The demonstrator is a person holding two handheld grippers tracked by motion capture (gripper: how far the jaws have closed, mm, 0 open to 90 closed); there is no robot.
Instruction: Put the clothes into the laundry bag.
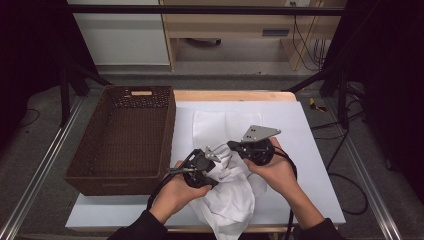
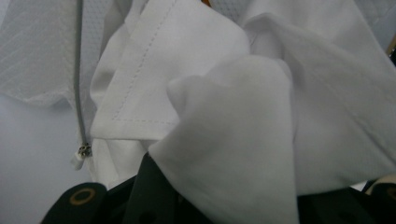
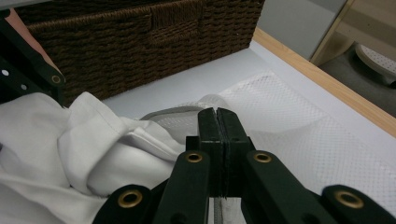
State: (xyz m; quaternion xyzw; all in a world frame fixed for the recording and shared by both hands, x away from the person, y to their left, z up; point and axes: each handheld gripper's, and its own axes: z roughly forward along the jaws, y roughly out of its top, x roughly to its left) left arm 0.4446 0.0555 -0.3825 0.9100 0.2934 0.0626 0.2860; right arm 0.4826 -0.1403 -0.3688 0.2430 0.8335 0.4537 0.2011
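Observation:
A white mesh bag (image 1: 220, 122) with a grey zipper (image 2: 78, 70) lies flat on the white table cover. A crumpled white garment (image 1: 232, 200) spills from its near end toward the table's front edge. My left gripper (image 1: 214, 156) is shut on a bunched fold of the garment (image 2: 233, 140), which drapes over its black fingers (image 2: 149, 186). My right gripper (image 3: 218, 122) stands just to the right, jaws pressed together on the bag's grey-edged rim (image 3: 168, 112). The mesh (image 3: 289, 121) spreads beyond it, and the garment (image 3: 70, 140) lies to its left.
A dark brown woven basket (image 1: 170, 130) stands at the table's left, its near wall (image 3: 140, 42) close behind the cloth. The wooden table edge (image 3: 317, 79) runs along the far side. A white cabinet and a wooden desk stand beyond.

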